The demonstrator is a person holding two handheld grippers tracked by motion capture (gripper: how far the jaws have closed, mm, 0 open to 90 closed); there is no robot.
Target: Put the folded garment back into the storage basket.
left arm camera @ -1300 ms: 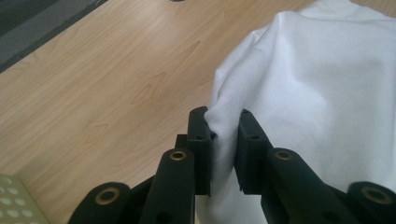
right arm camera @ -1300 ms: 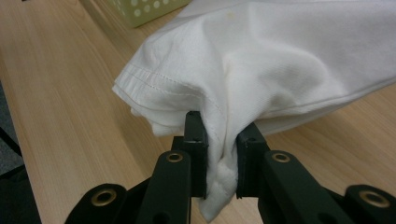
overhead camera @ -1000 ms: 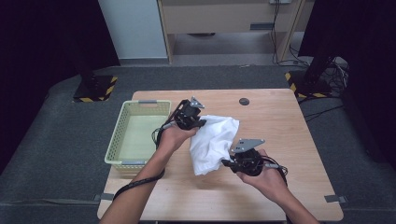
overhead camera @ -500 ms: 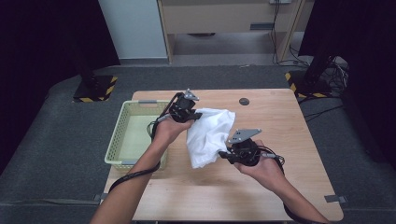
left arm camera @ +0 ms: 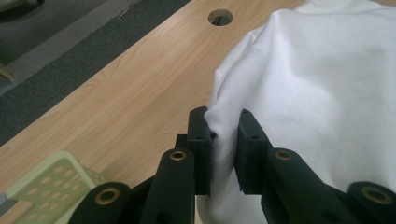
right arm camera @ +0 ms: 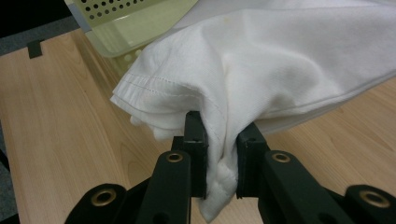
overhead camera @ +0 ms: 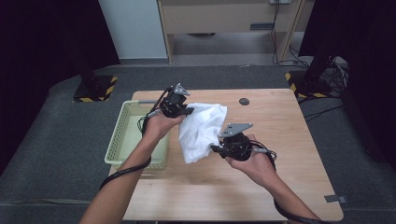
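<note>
— Starting at the left edge of the light wooden tabletop (overhead camera: 289, 140): what stands there?

— A pale green perforated plastic basket (overhead camera: 122, 140), set along that edge, its long side running front to back. Nothing shows inside it from the high view.

— And just right of it?

— The left gripper (overhead camera: 187, 111), black, with a grey three-cornered plate on top, held in the person's left hand (overhead camera: 159, 127) above the tabletop near the far edge. Its jaws are clamped on a fold at one end of the white cotton cloth (overhead camera: 201, 130); the left gripper view shows the fabric pinched between the two black pads (left arm camera: 201, 149).

— Where does the cloth lie?

— It hangs between the two grippers over the middle of the tabletop, bunched and sagging; whether its low end touches the wood I cannot tell.

— The right side?

— The right gripper (overhead camera: 215, 148), in the right hand (overhead camera: 254, 161), is closed on the cloth's nearer end. In the right gripper view a stitched hem (right arm camera: 159, 86) sits just above the jaws, with fabric squeezed between them.

— Anything beyond?

— A small round dark hole (overhead camera: 243, 101) near the far edge.
</note>
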